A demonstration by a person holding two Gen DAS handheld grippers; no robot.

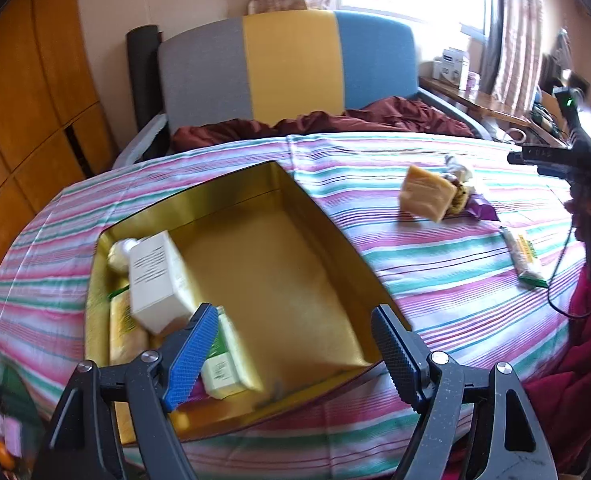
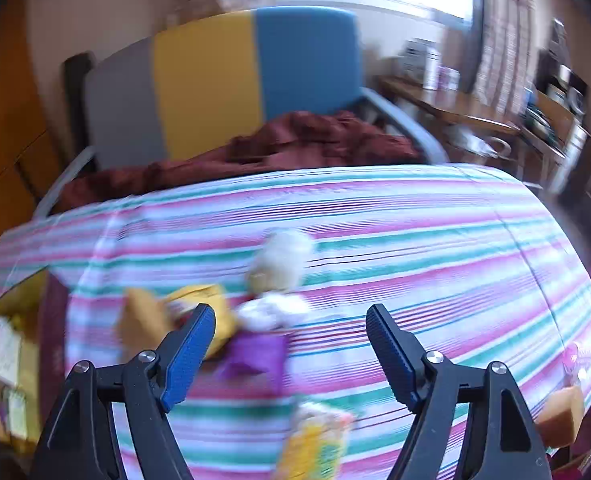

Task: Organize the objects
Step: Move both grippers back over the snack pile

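An open gold tin (image 1: pixel 279 264) lies on the striped tablecloth (image 1: pixel 435 288). In its left end are a white carton (image 1: pixel 155 280), a green-and-white box (image 1: pixel 223 360) and yellow packets (image 1: pixel 125 336). My left gripper (image 1: pixel 293 316) hangs open over the tin's near side with nothing between its fingers. Right of the tin lie a yellow packet (image 1: pixel 427 196), a purple wrapper (image 1: pixel 481 208) and a white-and-green bar (image 1: pixel 523 258). In the blurred right wrist view, my right gripper (image 2: pixel 291 316) is open and empty above the cloth, beside the yellow packet (image 2: pixel 211 308), a white lump (image 2: pixel 283 260) and the purple wrapper (image 2: pixel 259 356).
A grey, yellow and blue chair back (image 1: pixel 291 64) with a dark red cloth (image 1: pixel 335 120) stands behind the table. A black device with a green light (image 1: pixel 567 128) and a red sleeve (image 1: pixel 575 360) fill the right edge. An orange block (image 2: pixel 559 412) sits at the table's right end.
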